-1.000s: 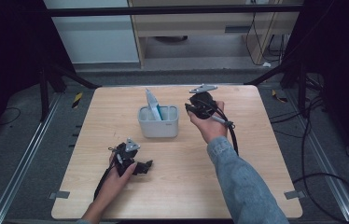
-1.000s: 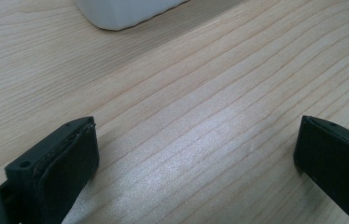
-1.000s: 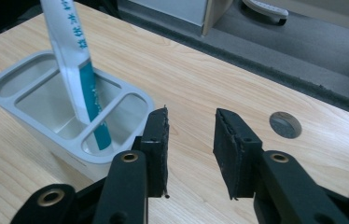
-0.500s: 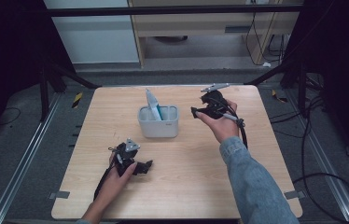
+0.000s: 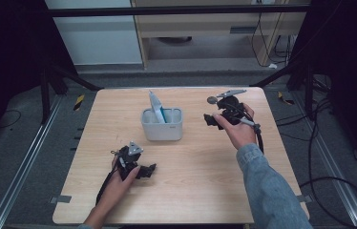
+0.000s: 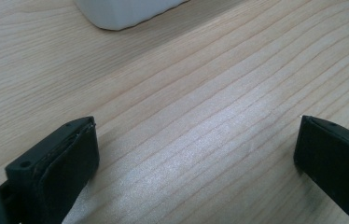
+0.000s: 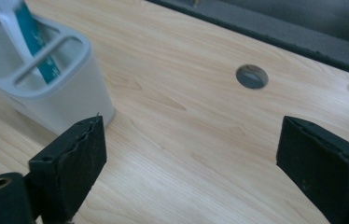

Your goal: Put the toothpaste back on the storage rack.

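At about seven o'clock on the table (image 5: 200,191), the left gripper (image 5: 149,170) rests low over bare wood, jaws spread wide and holding nothing. At two o'clock the right gripper (image 7: 189,163) has just been opening its jaws, wide now and empty. Just past it, at its ten o'clock, the white holder (image 7: 65,93) carries the upright teal-and-white tube (image 5: 157,108); it looks light, soft and a little slick, so I would pinch its stiffer upper end.

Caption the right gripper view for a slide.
Open right gripper over the wooden table, beside a white holder with a toothpaste tube.
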A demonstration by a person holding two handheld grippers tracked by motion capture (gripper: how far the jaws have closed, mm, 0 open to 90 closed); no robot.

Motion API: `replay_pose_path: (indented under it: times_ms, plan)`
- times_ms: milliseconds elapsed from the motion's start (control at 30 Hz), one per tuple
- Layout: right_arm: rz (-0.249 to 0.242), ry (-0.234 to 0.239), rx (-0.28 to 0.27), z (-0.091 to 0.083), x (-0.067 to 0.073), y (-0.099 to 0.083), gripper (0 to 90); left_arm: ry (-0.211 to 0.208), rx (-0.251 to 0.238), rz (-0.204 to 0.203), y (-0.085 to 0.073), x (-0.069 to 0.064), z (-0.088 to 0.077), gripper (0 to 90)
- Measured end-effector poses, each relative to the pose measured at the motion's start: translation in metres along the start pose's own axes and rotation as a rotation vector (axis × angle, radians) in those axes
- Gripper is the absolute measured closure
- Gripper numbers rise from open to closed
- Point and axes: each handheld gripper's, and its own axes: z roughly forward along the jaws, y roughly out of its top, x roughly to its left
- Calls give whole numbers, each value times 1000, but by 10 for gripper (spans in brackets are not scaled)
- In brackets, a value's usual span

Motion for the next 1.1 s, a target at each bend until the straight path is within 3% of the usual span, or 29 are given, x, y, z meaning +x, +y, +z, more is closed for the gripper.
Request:
replay_pose_path:
  times_ms: [533, 1100]
  plan:
    - [50, -59, 38, 0, -33, -42, 99, 1, 0, -1, 0, 0, 0, 0]
    - [95, -63, 54, 23, -44, -94, 102, 2, 0, -2, 0, 0, 0, 0]
